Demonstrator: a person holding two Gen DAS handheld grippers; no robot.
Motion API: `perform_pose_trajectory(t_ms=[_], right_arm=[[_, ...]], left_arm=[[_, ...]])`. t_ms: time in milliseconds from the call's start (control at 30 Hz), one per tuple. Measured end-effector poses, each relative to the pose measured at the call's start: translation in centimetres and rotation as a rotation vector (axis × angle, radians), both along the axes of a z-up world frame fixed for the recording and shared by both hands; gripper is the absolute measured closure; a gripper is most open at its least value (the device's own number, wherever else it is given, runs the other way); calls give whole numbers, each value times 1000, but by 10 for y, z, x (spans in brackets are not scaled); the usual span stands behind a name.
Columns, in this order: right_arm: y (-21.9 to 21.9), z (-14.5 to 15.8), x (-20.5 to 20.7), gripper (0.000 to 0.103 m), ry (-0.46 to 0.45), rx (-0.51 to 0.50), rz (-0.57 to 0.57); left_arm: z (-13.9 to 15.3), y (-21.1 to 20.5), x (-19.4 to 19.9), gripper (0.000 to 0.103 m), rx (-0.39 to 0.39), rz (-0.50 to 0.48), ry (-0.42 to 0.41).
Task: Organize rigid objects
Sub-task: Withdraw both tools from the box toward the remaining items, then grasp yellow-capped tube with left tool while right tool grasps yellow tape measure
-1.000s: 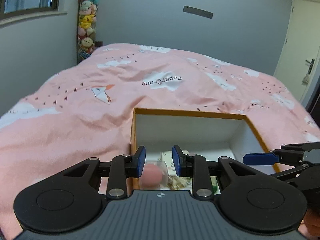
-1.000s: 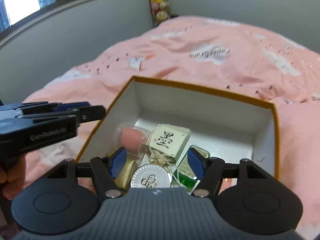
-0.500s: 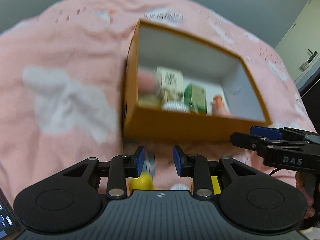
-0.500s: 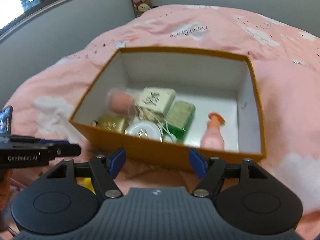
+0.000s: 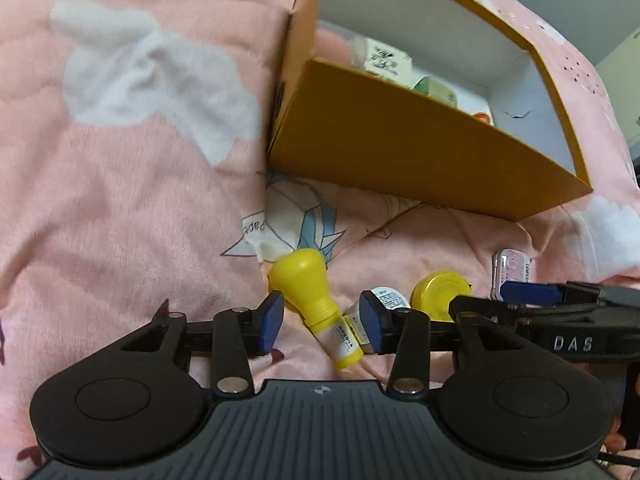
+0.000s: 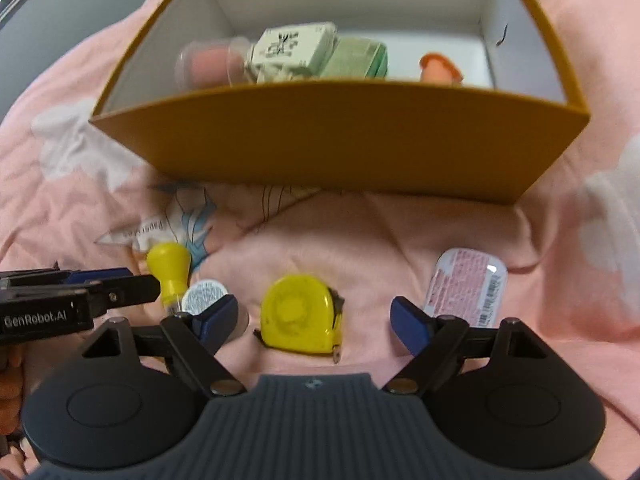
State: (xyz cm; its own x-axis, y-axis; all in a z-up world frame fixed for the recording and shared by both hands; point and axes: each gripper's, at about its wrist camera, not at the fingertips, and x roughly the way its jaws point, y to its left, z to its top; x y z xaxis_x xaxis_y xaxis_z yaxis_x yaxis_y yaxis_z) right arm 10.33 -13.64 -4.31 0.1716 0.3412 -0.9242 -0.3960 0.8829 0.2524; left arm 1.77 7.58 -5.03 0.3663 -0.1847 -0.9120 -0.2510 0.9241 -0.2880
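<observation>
My left gripper (image 5: 321, 322) points down at the pink blanket, its jaws opening. A yellow-capped bottle (image 5: 314, 294) lies between the blue pads, which do not press on it. My right gripper (image 6: 314, 322) also points down with its jaws opening wide, and a yellow tape measure (image 6: 300, 314) lies loose between its fingers. A small round jar with a white label (image 6: 206, 296) sits between the bottle (image 6: 170, 270) and the tape measure. A pink flat tin (image 6: 466, 292) lies to the right. The tape measure (image 5: 440, 294) and the tin (image 5: 514, 272) also show in the left wrist view.
An open orange box (image 6: 320, 140) with white inner walls stands on the blanket just beyond the loose items. It holds a white carton (image 6: 292, 50), a green pack (image 6: 356, 60), a pink item in a clear case and an orange-topped bottle. The box (image 5: 400, 152) fills the upper right of the left wrist view.
Both grippers have dropped and tilted down from over the box to the blanket in front of it. Both pairs of jaws stand wider, and the bottle and tape measure now lie between them.
</observation>
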Motion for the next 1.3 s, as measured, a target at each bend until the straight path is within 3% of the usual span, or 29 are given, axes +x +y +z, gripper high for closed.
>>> perform_pose_trajectory(t_ms=[333,500,767,1100,1300], right_arm=[[5,-16,-2,18,26,-34,13],[9,-17,0,19,17,-46,19],[14,-21,1,31,31,-56,50],[26,-32,4,31,46,-85,100],[34,-37,3,37,32,-122,135]], left_arm=[[-22,-2,12,48,-3,18,28],[-29,-5,16,54,8,18,36],[-36,-13,23,61,29,-3,39],[-34,-9,22,64,21,-1,34],[-40,-13,27,64,22,-8,51]])
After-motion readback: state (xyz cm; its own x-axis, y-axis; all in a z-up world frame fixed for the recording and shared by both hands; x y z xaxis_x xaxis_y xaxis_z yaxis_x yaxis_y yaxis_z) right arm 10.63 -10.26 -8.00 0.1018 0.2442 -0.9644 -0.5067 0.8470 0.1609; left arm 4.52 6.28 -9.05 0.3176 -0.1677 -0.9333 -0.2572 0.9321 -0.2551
